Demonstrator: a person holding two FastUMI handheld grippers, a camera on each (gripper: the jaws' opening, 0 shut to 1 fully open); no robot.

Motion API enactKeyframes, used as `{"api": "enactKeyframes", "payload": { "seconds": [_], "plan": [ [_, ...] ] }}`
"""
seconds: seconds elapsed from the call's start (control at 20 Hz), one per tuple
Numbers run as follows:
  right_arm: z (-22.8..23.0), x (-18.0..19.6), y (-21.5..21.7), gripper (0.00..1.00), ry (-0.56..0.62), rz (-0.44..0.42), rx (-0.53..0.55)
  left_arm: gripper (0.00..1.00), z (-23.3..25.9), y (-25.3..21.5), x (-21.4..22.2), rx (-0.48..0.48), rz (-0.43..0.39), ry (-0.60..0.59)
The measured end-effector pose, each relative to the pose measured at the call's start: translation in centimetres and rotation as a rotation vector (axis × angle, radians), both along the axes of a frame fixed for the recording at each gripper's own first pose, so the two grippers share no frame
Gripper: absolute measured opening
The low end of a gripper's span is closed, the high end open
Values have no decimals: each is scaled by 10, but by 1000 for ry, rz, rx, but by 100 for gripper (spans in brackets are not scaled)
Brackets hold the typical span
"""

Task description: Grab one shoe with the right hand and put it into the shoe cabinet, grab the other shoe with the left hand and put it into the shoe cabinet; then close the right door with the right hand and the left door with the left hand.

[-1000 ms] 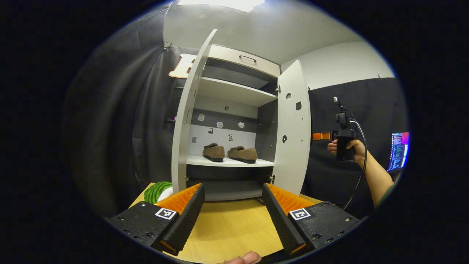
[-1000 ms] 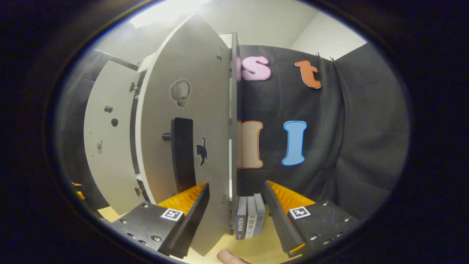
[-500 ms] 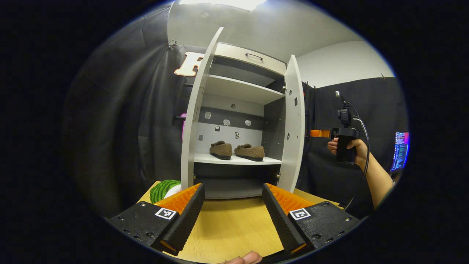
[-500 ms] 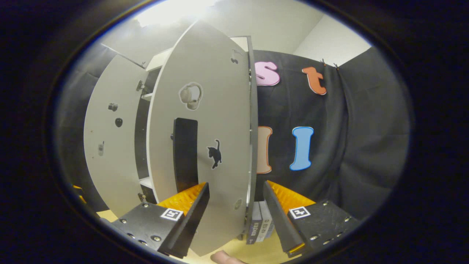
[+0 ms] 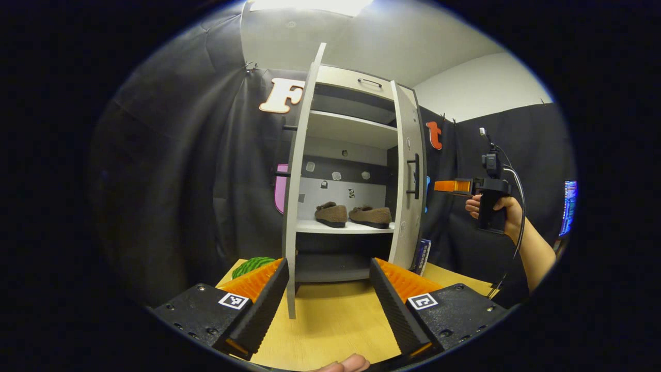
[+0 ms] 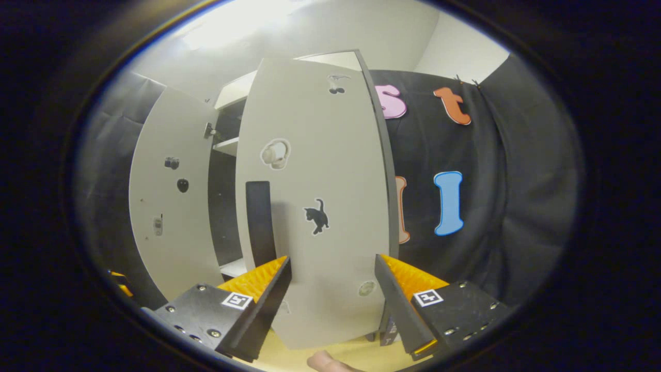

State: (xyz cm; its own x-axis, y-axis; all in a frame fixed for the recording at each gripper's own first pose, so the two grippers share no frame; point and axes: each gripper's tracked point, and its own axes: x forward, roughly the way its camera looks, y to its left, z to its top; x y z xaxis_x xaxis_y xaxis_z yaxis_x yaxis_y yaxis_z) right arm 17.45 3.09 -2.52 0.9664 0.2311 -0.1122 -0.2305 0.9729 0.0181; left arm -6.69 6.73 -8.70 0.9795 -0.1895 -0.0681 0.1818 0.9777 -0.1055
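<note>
Shoes [image 5: 353, 214] sit side by side on the cabinet [image 5: 356, 103] shelf, right door [image 6: 315, 206] partly swung in.
I see both my left tongs [image 5: 326, 289] and right tongs [image 6: 333, 289] spread wide, empty; book [image 5: 422, 255] spines unreadable.

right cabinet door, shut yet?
Not shut. In the left gripper view the right door stands ajar, angled off the shoe cabinet, with both shoes visible through the gap.

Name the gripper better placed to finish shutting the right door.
Right. The right gripper sits open against the right door, which is part-closed; the left gripper faces the left door edge.
</note>
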Motion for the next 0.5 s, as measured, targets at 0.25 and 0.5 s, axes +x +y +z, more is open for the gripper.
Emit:
{"api": "enactKeyframes", "payload": {
  "seconds": [0.25, 0.5],
  "plan": [
    [-3, -25, -6, 98, -14, -2, -11, 99, 13, 15, -3, 47, 30, -32],
    [-3, -69, -5, 97, -39, 21, 7, 95, 10, 42, 3, 92, 113, -12]
  ]
}}
